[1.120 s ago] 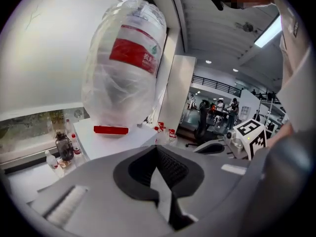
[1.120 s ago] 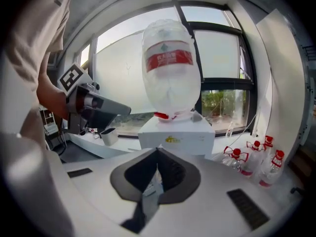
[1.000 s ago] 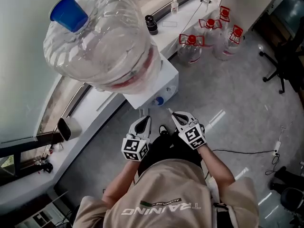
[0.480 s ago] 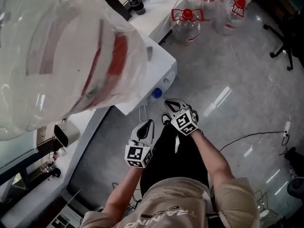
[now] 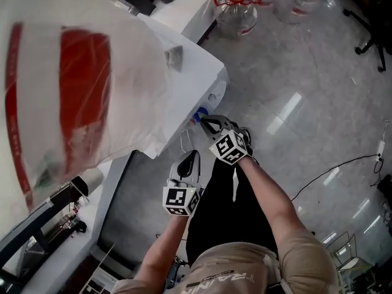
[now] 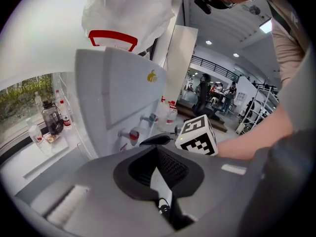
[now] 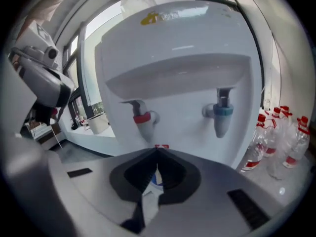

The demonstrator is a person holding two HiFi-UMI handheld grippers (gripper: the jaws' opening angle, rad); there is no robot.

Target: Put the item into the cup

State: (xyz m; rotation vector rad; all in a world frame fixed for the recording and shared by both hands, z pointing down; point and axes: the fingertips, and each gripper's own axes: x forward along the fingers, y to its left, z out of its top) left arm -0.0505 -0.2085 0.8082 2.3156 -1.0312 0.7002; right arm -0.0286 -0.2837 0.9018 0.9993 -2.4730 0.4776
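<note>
left gripper (image 6: 157, 148): fingers pressed together, empty | right gripper (image 7: 157, 150): fingers together too; red tap (image 7: 143, 118) just beyond tips | cup, item: not clearly seen; white-blue patch (image 7: 154, 180) under right fingertips possibly the cup | next: locate cup, open fingers before reaching

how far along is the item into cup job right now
Done: nothing visible; no cup or item shows in any view. In hand: the left tool and the right tool are both shut and apparently empty. The right one is aimed at the water dispenser, below its red tap and blue tap. Left: the whole job.
</note>
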